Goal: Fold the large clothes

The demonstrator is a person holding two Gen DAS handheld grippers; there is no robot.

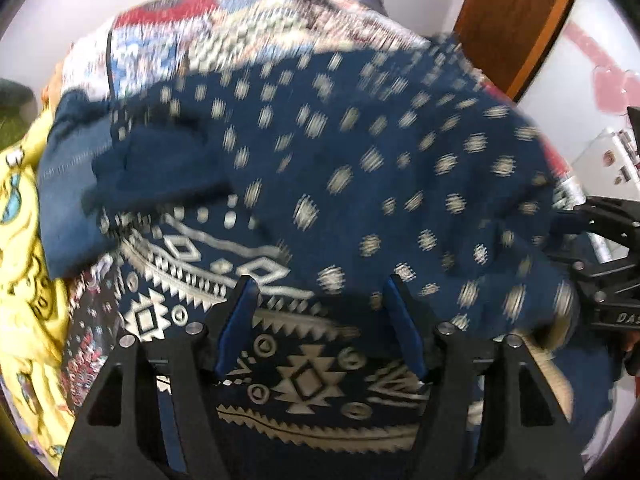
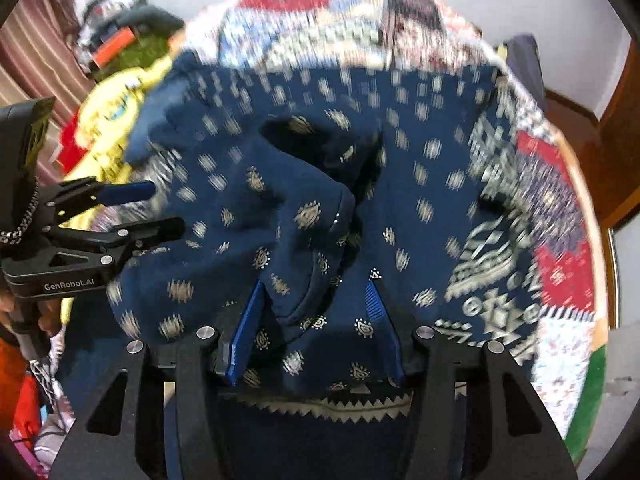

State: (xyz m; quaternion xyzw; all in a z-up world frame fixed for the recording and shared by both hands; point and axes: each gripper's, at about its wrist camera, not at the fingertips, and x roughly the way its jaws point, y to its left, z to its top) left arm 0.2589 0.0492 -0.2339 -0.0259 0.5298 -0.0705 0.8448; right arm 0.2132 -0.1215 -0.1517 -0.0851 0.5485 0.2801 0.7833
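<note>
A large navy garment (image 1: 360,168) with cream dots and a cream geometric border lies bunched on a patchwork quilt; it also fills the right wrist view (image 2: 320,200). My left gripper (image 1: 320,300) is open just above the garment's patterned border, nothing between its blue pads. It shows at the left of the right wrist view (image 2: 160,208), jaws apart. My right gripper (image 2: 316,308) is open with a raised fold of the navy cloth lying between its blue pads. It appears at the right edge of the left wrist view (image 1: 592,232). The frames are motion-blurred.
The patchwork quilt (image 2: 560,272) covers the bed under the garment. A yellow cartoon-print cloth (image 1: 24,264) lies at the left. A wooden door (image 1: 516,20) stands behind, right. A green toy and clutter (image 2: 128,48) sit at the far left.
</note>
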